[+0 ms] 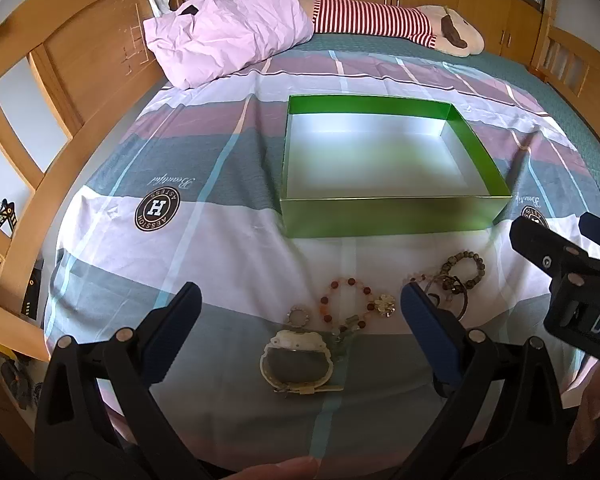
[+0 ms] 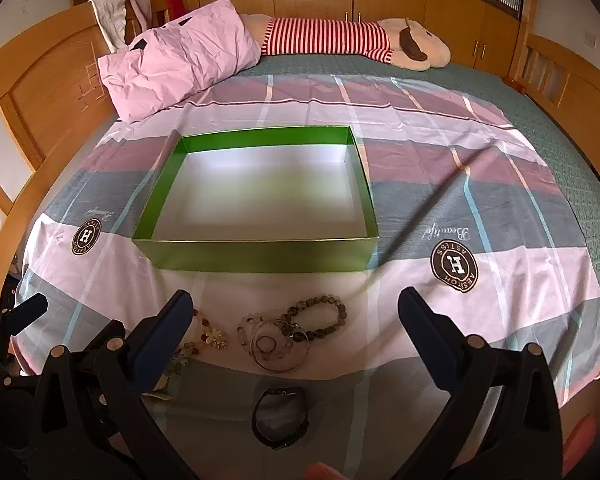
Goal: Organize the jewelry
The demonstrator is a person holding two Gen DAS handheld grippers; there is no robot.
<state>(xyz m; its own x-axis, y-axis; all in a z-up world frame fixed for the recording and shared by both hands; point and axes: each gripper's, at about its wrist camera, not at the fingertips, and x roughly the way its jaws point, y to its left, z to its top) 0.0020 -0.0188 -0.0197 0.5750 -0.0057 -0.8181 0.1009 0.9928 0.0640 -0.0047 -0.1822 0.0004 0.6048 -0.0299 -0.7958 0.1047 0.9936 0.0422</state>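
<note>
Left gripper [image 1: 300, 312] held low, blue-padded fingers [image 1: 172, 328] spread wide apart, nothing between them. Right gripper [image 2: 296, 320] held the same way, fingers [image 2: 424, 328] wide open and empty. Side by side, close together, both pointing forward. Maybe a thumb tip [image 1: 278, 469] at the bottom edge; too blurry to be sure.

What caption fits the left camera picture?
Open left gripper hovers over bracelets before an empty green box.
</note>
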